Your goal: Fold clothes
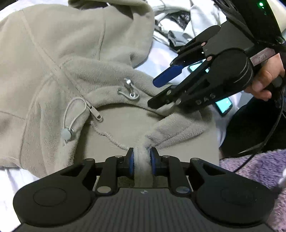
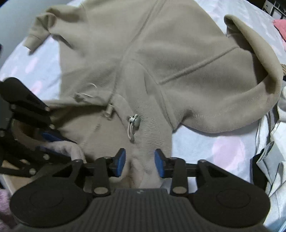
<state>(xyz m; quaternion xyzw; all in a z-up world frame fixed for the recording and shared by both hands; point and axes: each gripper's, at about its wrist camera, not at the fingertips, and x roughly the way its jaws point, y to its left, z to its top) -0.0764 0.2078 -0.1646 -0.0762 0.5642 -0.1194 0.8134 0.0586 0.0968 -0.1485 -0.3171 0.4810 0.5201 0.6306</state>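
Left tool (image 1: 141, 161) nearest in its own view – blue pads nearly shut, pinching a bunched fold of the beige fleece zip hoodie (image 1: 68, 58) at the hood/collar edge. Right tool (image 2: 139, 165) sits w/ jaws partly apart over a ridge of the same fleece; cloth lies between the pads but they don't press on it, so nothing held there.

Handling, my read: light, soft, floppy fabric w/ thick pile – bunches easily, won't slip much, not fragile. It sags wherever unsupported, so best taken at seams or hems: collar edge, shoulder seam, cuff. Metal zipper pull (image 1: 97, 114) and the elastic drawcord w/ round toggle (image 1: 67, 133) could snag a pad – grip beside them, not on them.

Farther out, the hoodie body spreads flat away from both tools on the pale pink-blotched bed sheet (image 2: 223, 146), one sleeve (image 2: 250, 71) curling at right, the other cuff (image 2: 34, 35) far left. Other laundry piled (image 1: 178, 16) beyond.
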